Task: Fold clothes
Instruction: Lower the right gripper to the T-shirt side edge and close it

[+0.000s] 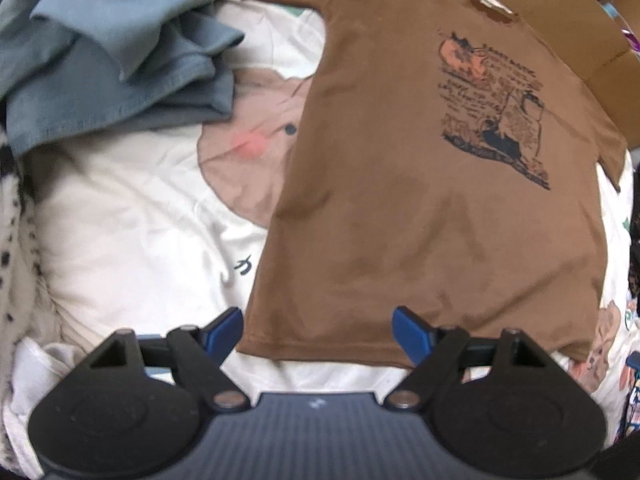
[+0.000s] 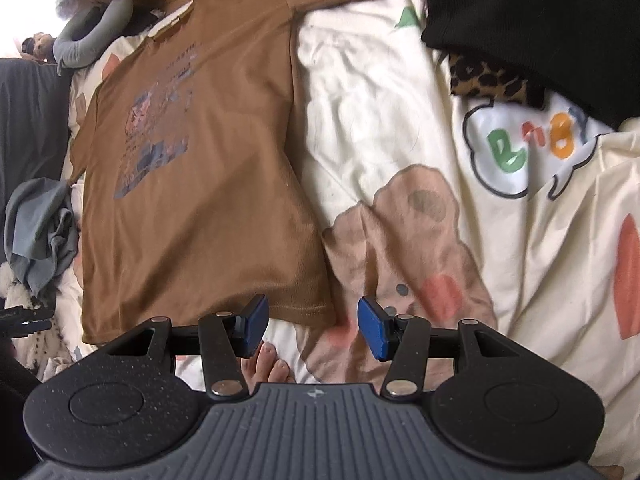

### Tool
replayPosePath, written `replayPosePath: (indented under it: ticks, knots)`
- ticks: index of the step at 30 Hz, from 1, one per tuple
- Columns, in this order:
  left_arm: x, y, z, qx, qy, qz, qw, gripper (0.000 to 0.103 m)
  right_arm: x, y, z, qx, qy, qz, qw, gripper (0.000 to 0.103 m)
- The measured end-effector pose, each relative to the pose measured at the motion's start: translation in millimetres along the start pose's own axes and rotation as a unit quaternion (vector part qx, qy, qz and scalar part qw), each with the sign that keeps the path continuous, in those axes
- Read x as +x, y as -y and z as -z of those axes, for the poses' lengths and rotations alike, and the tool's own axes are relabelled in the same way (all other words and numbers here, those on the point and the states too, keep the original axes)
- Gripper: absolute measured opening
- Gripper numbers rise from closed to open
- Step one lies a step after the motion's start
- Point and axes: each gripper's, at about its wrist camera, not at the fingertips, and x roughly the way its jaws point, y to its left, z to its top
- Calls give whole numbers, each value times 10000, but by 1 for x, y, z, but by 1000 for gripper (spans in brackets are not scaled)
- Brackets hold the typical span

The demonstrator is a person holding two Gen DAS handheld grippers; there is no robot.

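A brown T-shirt (image 1: 400, 200) with a dark print lies flat, print up, on a cream cartoon bedcover (image 1: 120, 220). My left gripper (image 1: 318, 328) hangs open just above the shirt's bottom hem at its left corner, and one blue pad (image 1: 224, 330) is over bare bedcover. In the right wrist view the same T-shirt (image 2: 200, 200) stretches away to the upper left. My right gripper (image 2: 314, 324) stands open over the hem's right corner, with the jaws narrower than the left's. Neither gripper's pads press on the cloth.
A crumpled blue-grey garment (image 1: 120, 60) lies left of the shirt. A black garment (image 2: 540, 20) and a leopard-print piece (image 2: 492, 80) sit at the far right of the bedcover (image 2: 380, 100). Cardboard (image 1: 580, 40) lies beyond the collar. A person's toes (image 2: 268, 364) show under the right gripper.
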Motion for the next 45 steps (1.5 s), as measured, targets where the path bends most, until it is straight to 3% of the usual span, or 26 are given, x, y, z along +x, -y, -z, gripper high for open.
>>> replayPosePath:
  ticks: [16,18,20,22,26,45]
  knots:
    - [15,-8,1,-115,-109,-153,9998,84,40,25,8,283,47,-239,9993,55]
    - [18,-8,0,-98,-114,-195,9997,84,44,27,8,272,73,-270,9992,52]
    - [20,-7,-1,-90,-121,-214,9997,84,48,27,8,230,45,-310,9992,37]
    - [22,-6,-1,-90,-129,-226,9996,84,54,27,8,139,-2,-322,9994,30]
    - [27,-5,-1,-70,-165,-269,9995,84,64,21,9,-267,-111,-290,9992,24]
    - [47,-13,4,-183,-391,-434,9981,84,101,0,23,-566,-236,181,9980,25]
